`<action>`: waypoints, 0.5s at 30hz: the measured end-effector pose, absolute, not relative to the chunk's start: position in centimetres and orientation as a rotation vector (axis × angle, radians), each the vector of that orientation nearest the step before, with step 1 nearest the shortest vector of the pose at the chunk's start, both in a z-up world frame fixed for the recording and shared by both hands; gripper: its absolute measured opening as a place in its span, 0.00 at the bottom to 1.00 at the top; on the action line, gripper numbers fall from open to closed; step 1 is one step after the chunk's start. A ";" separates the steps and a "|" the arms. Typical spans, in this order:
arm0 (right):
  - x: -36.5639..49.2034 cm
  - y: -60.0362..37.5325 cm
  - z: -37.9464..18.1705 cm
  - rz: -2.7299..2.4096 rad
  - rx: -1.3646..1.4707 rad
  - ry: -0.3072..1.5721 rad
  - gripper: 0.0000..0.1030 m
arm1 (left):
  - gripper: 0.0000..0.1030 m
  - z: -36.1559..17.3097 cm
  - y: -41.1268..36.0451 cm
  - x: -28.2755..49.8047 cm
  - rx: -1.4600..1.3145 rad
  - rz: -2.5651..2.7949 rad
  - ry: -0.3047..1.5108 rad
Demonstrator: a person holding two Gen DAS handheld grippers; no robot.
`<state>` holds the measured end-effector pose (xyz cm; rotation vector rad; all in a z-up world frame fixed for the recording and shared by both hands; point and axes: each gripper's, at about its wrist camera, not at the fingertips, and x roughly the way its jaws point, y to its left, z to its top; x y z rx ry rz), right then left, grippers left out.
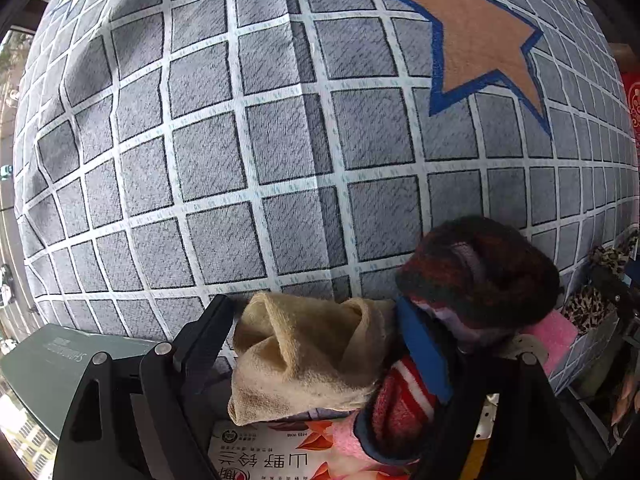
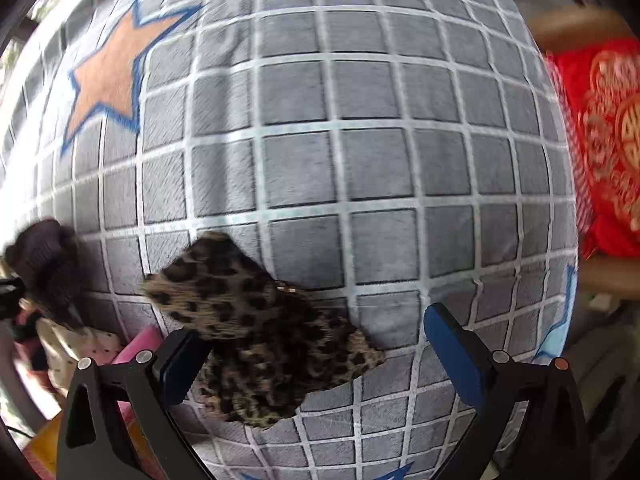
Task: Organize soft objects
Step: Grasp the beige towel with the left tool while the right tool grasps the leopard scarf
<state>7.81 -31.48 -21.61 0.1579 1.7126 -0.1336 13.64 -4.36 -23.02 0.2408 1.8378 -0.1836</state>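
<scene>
**Operator:** Soft objects are lying on the big checked bedspread (image 1: 280, 140), grey squares with an orange star (image 1: 480, 28) printed on it. I'm looking down on it from both wrists.

**Observer:** What are you seeing on the left side?

**Operator:** My left gripper (image 1: 316, 356) is hanging over a printed box (image 1: 264, 452) at the bedspread's near edge. A beige towel (image 1: 304, 352) is sitting between its fingers, bunched up on top of the box. The black left finger (image 1: 200, 344) is lying just beside the cloth and the blue-padded one (image 1: 424, 352) is at its other edge; I can't tell whether the pads are actually pressing it. A dark striped knit piece (image 1: 480, 272) is piling up against that blue pad, with a pink cloth (image 1: 556, 336) behind.

**Observer:** And the right?

**Operator:** My right gripper (image 2: 320, 356) is standing spread wide, pointing down. A leopard-print cloth (image 2: 260, 332) is lying crumpled on the bedspread between the fingers, nearer the left pad (image 2: 180, 364); the right pad (image 2: 456, 352) is well clear of it. A red cushion (image 2: 604, 140) is showing off to the side.
</scene>
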 end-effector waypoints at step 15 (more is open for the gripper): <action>6.5 -27.2 -23.4 -0.082 0.117 1.713 1.00 | 1.00 -25.2 -2.7 13.6 0.202 -0.149 1.835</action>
